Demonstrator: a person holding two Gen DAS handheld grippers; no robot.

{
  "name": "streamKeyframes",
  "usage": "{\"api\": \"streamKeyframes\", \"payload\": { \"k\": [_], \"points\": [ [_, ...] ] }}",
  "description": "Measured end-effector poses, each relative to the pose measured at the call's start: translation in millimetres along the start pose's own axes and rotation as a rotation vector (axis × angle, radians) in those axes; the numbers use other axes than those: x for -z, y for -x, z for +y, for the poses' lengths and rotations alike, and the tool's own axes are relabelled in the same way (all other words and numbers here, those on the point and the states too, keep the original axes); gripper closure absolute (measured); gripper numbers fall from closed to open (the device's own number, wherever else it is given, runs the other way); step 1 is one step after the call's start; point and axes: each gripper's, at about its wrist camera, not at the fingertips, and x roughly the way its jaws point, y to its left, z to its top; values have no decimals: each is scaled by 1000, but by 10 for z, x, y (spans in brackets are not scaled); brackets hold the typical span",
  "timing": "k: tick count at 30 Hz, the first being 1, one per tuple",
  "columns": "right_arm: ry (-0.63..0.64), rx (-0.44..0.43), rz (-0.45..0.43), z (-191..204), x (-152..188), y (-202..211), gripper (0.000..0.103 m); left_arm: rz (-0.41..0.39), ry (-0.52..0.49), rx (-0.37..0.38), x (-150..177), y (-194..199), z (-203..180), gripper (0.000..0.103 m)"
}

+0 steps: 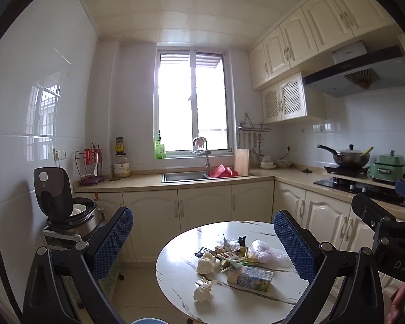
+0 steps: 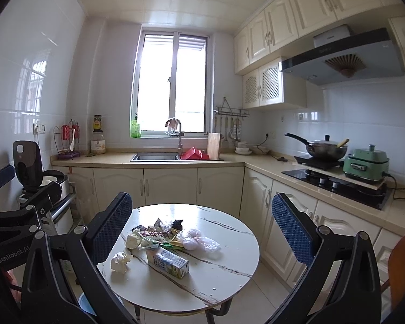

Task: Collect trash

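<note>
Cream-cabinet kitchen, bright window [image 1: 191, 102] over sink [image 2: 155, 157]. Round white table [image 2: 224, 267] up front, loaded with uncollected trash: juice carton [image 2: 168, 262], clear plastic bag [image 2: 199, 240], wrapper heap [image 2: 159, 233], crumpled tissue [image 2: 120, 262]. Blue bin rim [image 2: 86, 303] just below table edge. Left gripper [image 1: 202, 245] and right gripper [image 2: 202, 232] spread wide, empty, above the table. Nothing gathered yet.
</note>
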Motion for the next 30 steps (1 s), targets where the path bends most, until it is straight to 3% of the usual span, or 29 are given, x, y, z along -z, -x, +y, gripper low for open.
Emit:
{"api": "streamKeyframes", "payload": {
  "k": [30],
  "points": [
    [-12, 3, 15, 11, 17, -24, 0, 15, -7, 2, 33, -78, -26, 1]
  ]
}}
